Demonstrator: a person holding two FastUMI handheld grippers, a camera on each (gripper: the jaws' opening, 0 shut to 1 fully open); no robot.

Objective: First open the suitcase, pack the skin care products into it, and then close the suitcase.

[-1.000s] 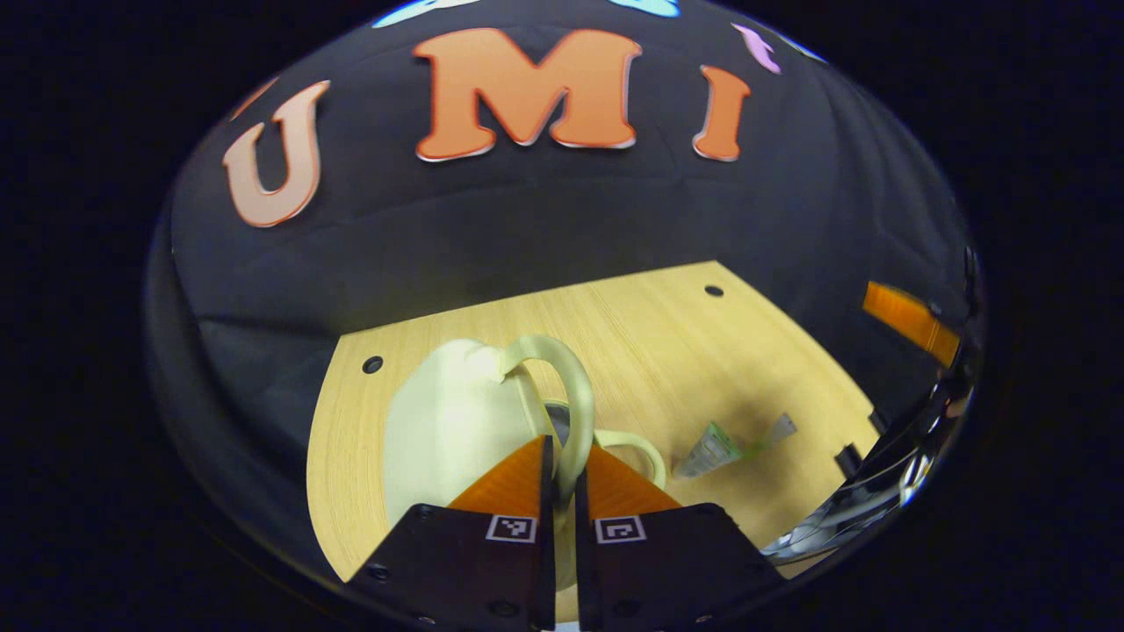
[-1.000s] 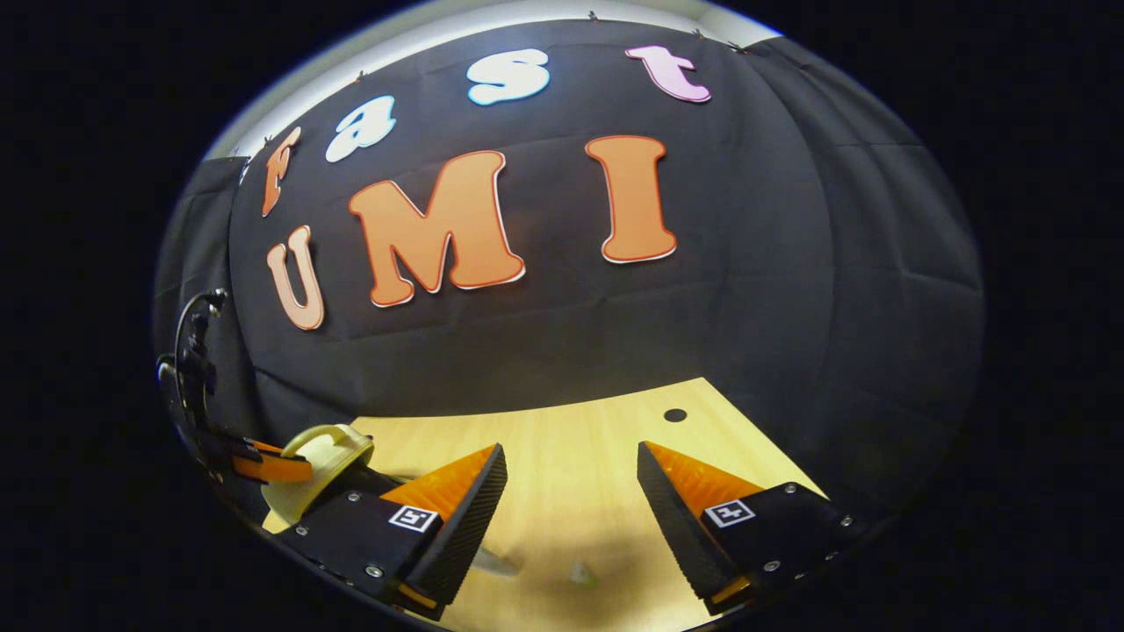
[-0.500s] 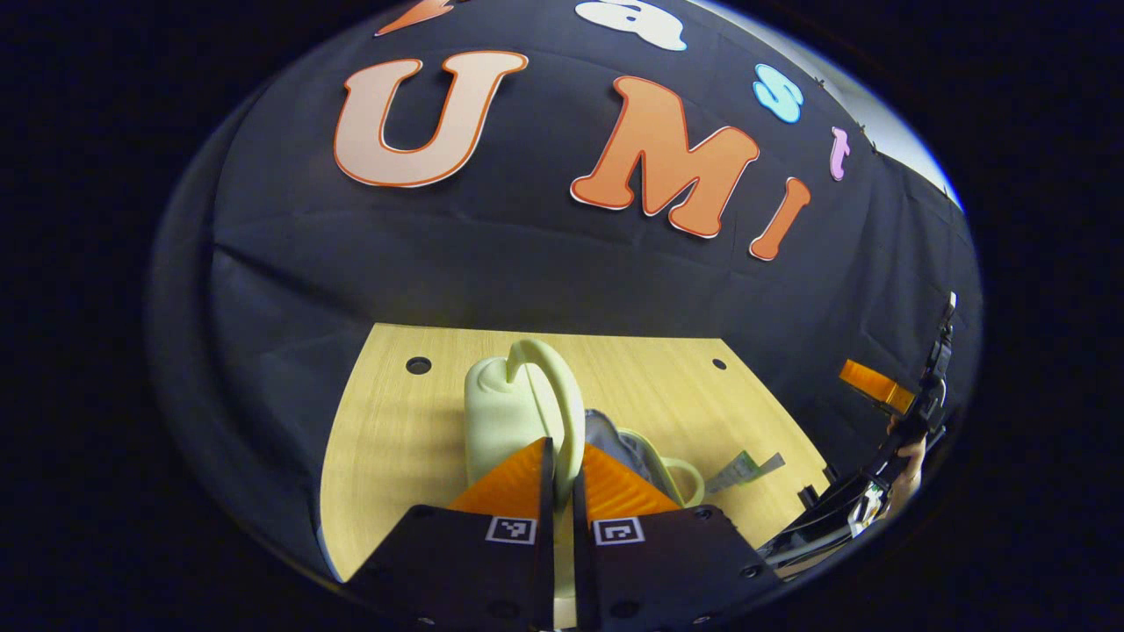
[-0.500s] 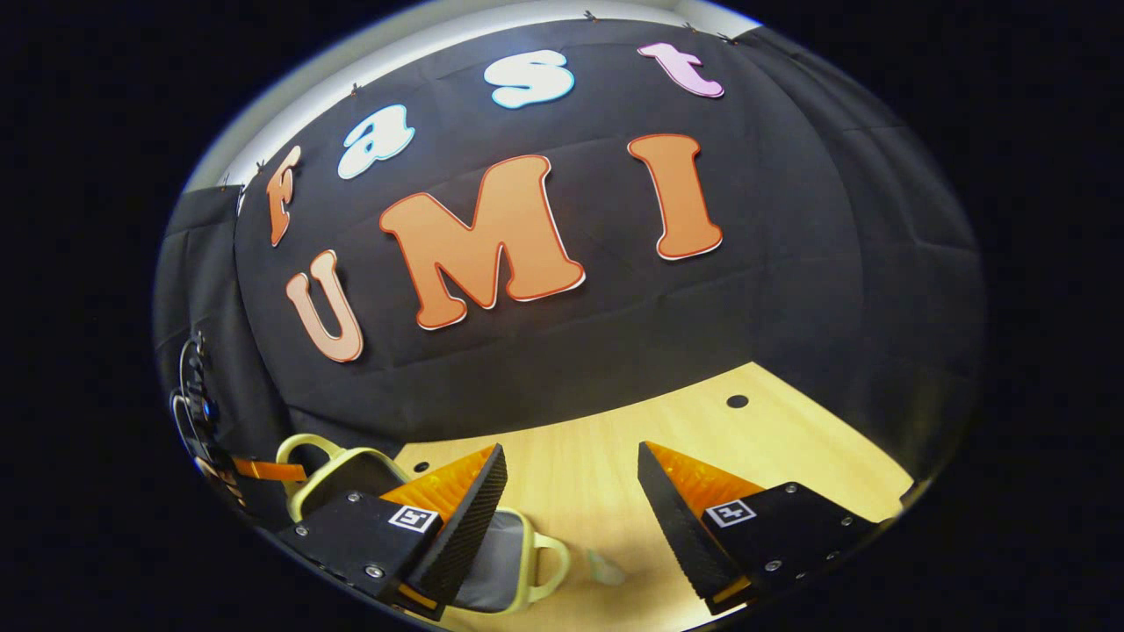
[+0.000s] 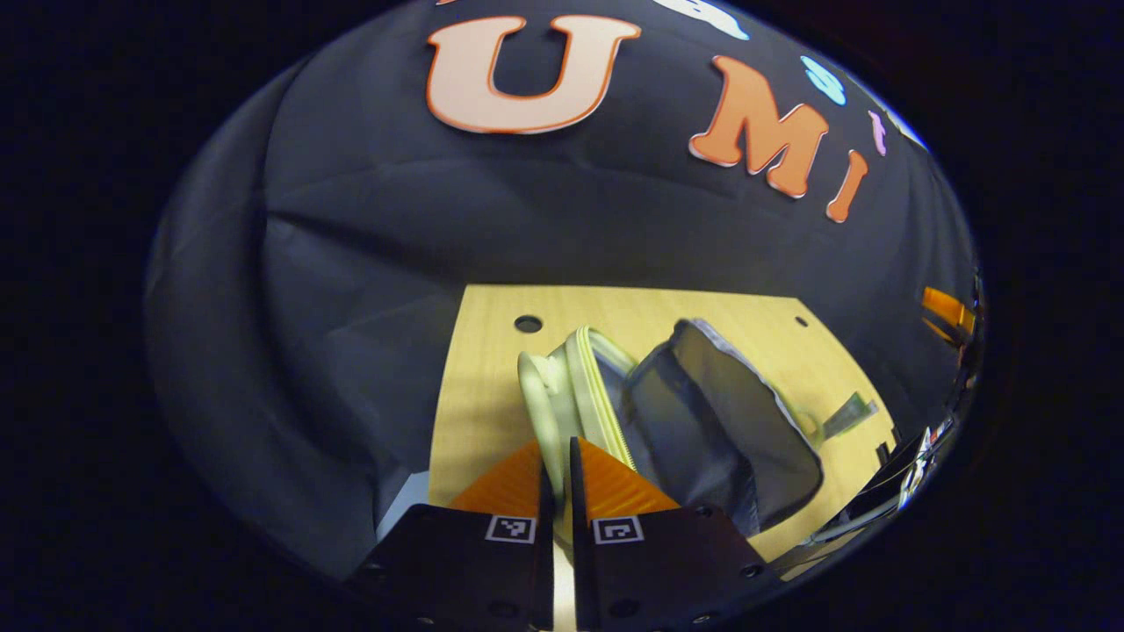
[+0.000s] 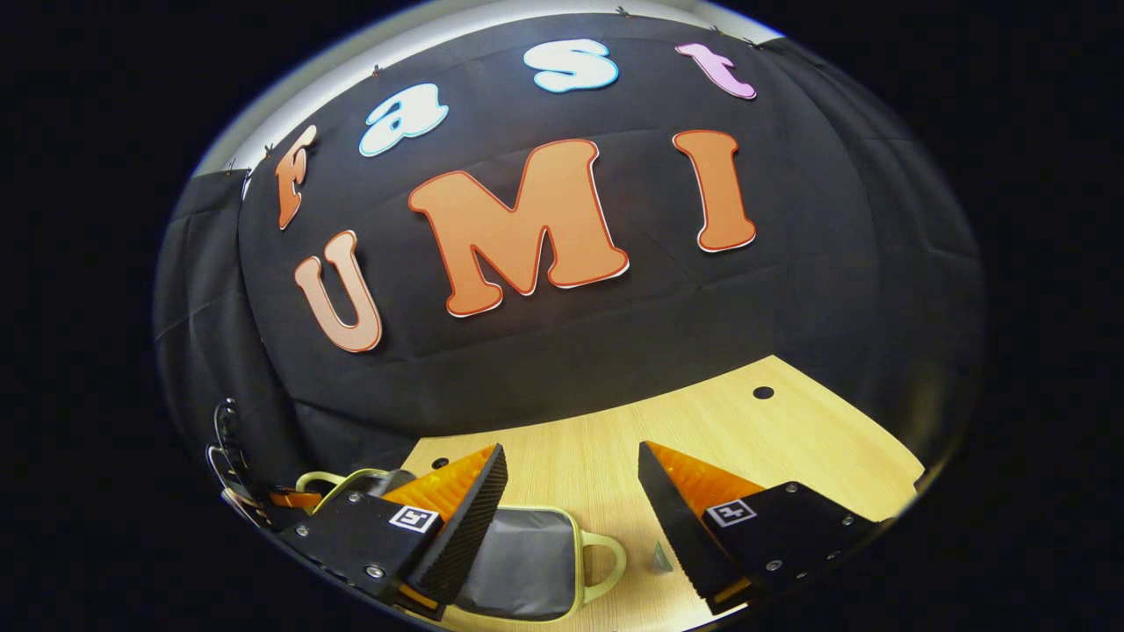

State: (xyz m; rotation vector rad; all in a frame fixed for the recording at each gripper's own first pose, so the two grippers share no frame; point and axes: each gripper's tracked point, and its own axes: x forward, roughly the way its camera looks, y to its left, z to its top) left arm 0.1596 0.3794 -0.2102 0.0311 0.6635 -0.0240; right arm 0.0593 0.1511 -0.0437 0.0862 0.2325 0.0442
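In the left gripper view the pale green suitcase (image 5: 562, 386) lies open on the wooden table (image 5: 483, 395). Its grey lining (image 5: 720, 430) faces up. My left gripper (image 5: 558, 470) is shut on the handle of the lid, which stands tilted up on the left half. A small green and grey skin care tube (image 5: 847, 414) lies on the table to the right of the case. In the right gripper view my right gripper (image 6: 571, 491) is open and holds nothing. It hovers over the suitcase's grey-lined half (image 6: 527, 562), whose looped handle (image 6: 606, 557) points right, with the tube (image 6: 660, 557) just beyond.
Round holes mark the table's far corners (image 5: 528, 323) (image 6: 763, 392). The table (image 6: 790, 439) has bare wood to the right of the case. The right gripper's orange finger (image 5: 944, 307) shows at the far right of the left gripper view.
My left gripper has swung the lid up and over to the left by its handle, baring the grey lining. My right gripper stayed open and drifted slightly.
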